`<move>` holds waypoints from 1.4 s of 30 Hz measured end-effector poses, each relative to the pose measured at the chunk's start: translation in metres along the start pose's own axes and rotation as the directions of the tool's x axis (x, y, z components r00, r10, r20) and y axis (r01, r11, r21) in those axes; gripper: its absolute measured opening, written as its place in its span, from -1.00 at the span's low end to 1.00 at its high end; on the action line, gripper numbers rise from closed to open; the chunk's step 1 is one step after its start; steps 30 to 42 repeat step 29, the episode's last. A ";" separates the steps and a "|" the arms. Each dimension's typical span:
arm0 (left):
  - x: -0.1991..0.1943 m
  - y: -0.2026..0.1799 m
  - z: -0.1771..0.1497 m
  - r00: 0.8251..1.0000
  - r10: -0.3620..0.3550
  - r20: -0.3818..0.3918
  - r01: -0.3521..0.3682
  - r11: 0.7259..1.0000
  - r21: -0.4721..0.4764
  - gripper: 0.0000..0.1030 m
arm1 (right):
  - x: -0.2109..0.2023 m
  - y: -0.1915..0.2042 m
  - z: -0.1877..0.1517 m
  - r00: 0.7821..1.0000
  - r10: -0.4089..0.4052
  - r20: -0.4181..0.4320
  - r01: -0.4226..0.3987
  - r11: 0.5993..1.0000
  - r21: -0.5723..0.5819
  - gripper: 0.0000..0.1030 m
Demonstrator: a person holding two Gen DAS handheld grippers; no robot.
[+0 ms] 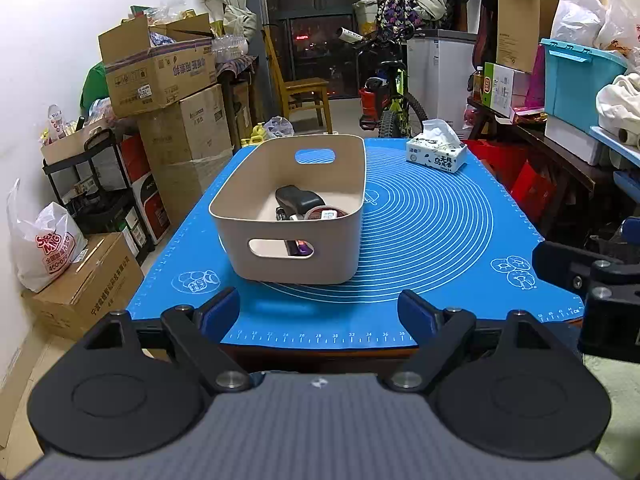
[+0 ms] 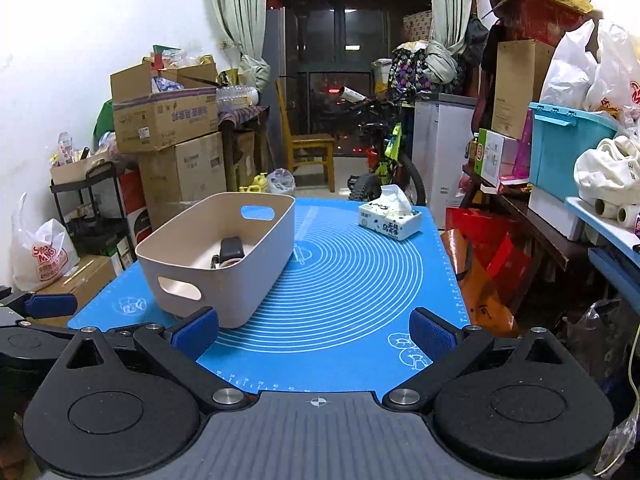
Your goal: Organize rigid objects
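A beige plastic bin (image 1: 256, 222) (image 2: 256, 280) with handle cut-outs stands on the blue mat (image 1: 432, 240) (image 2: 360, 280). Inside it lie a black object (image 1: 298, 198) (image 2: 232, 249), a round brown item (image 1: 326, 214) and several small things. My left gripper (image 1: 318, 310) hovers open at the mat's near edge, just in front of the bin, with nothing between its fingers. My right gripper (image 2: 314, 330) is open too, near the front edge and to the right of the bin, empty. Part of the right gripper shows at the right edge of the left wrist view (image 1: 600, 288).
A tissue pack (image 1: 436, 152) (image 2: 390, 218) sits at the mat's far right corner. Stacked cardboard boxes (image 1: 160, 76) and a black cart (image 1: 100, 184) crowd the left side. A bicycle (image 1: 390, 96), a wooden chair (image 1: 304, 92) and loaded shelves (image 2: 560, 184) lie beyond and to the right.
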State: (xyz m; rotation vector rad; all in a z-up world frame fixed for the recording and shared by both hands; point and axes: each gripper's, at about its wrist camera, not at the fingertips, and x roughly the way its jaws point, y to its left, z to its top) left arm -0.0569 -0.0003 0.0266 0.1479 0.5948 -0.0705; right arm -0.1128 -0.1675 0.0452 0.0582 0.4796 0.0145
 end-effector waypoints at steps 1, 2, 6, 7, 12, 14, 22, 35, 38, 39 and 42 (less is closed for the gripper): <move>0.000 0.000 0.000 1.000 0.000 0.000 0.000 1.000 0.000 0.67 | 0.000 0.000 0.000 1.000 0.000 0.000 0.000 1.000 0.000 0.95; 0.000 0.000 0.000 1.000 0.000 -0.001 0.000 1.000 0.000 0.67 | -0.001 0.000 0.000 1.000 0.000 0.001 0.000 1.000 0.001 0.95; 0.000 0.000 0.000 1.000 0.000 0.001 0.000 1.000 0.000 0.67 | -0.001 0.000 0.000 1.000 0.000 0.000 0.000 1.000 0.000 0.95; 0.000 0.000 0.000 1.000 -0.001 0.000 0.001 1.000 0.000 0.67 | -0.001 0.000 0.000 1.000 -0.001 -0.001 0.001 1.000 0.000 0.95; 0.000 0.000 0.000 1.000 0.000 0.000 0.000 1.000 0.000 0.67 | -0.001 0.000 0.000 1.000 -0.001 0.000 0.001 1.000 -0.001 0.95; 0.000 0.000 0.000 1.000 0.000 0.000 0.000 1.000 0.000 0.67 | -0.001 0.000 0.000 1.000 -0.001 0.001 0.001 1.000 -0.001 0.95; 0.000 0.000 0.000 1.000 -0.002 0.003 0.002 1.000 -0.002 0.67 | -0.001 0.000 0.000 1.000 -0.001 0.001 0.001 1.000 -0.001 0.95; 0.000 -0.001 0.000 1.000 -0.005 0.004 0.005 1.000 -0.004 0.67 | -0.002 0.001 0.000 1.000 -0.003 0.003 0.003 1.000 0.001 0.95; 0.000 -0.001 0.000 1.000 -0.005 0.004 0.005 1.000 -0.004 0.67 | -0.002 0.001 0.000 1.000 -0.003 0.003 0.003 1.000 0.001 0.95; 0.000 -0.001 0.000 1.000 -0.005 0.004 0.005 1.000 -0.004 0.67 | -0.002 0.001 0.000 1.000 -0.003 0.003 0.003 1.000 0.001 0.95; 0.000 -0.001 0.000 1.000 -0.005 0.004 0.005 1.000 -0.004 0.67 | -0.002 0.001 0.000 1.000 -0.003 0.003 0.003 1.000 0.001 0.95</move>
